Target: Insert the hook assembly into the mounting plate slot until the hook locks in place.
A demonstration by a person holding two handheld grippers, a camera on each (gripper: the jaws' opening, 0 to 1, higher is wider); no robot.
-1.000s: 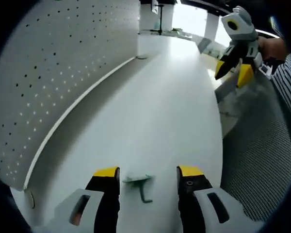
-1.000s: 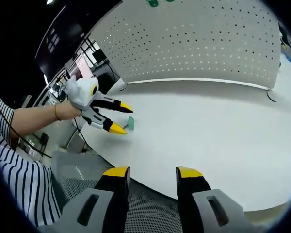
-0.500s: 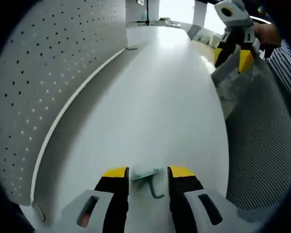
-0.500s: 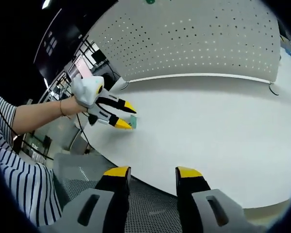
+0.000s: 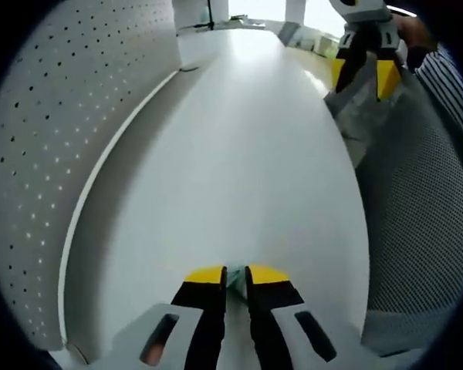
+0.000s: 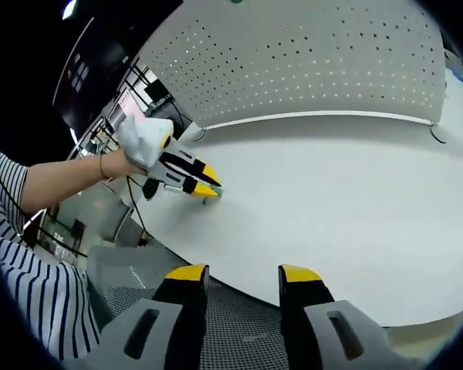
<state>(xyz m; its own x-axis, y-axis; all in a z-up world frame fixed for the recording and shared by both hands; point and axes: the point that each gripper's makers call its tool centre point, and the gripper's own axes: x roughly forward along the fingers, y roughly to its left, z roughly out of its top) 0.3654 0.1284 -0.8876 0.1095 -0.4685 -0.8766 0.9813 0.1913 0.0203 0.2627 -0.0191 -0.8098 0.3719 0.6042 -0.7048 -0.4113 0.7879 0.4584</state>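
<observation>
A small green hook (image 5: 236,282) lies on the white table (image 5: 247,154), pinched between the yellow tips of my left gripper (image 5: 235,271), which is shut on it. In the right gripper view, that same left gripper (image 6: 211,185) is held low over the table by a hand, with the green hook (image 6: 215,191) at its tips. The white perforated mounting plate (image 5: 38,154) stands along the table's far side, and it also spans the top of the right gripper view (image 6: 309,69). My right gripper (image 6: 235,271) hangs open off the table's near edge, also visible as the right gripper (image 5: 363,81).
A grey mesh surface (image 5: 417,231) lies beyond the table's near edge, under my right gripper. A person's bare forearm (image 6: 62,181) and striped sleeve (image 6: 31,277) are at the left. A thin wire (image 6: 436,135) sits at the plate's right foot. Desks stand in the background.
My left gripper's jaws have come together from wide open and now pinch the green hook. The right gripper stays open and hardly moved.
</observation>
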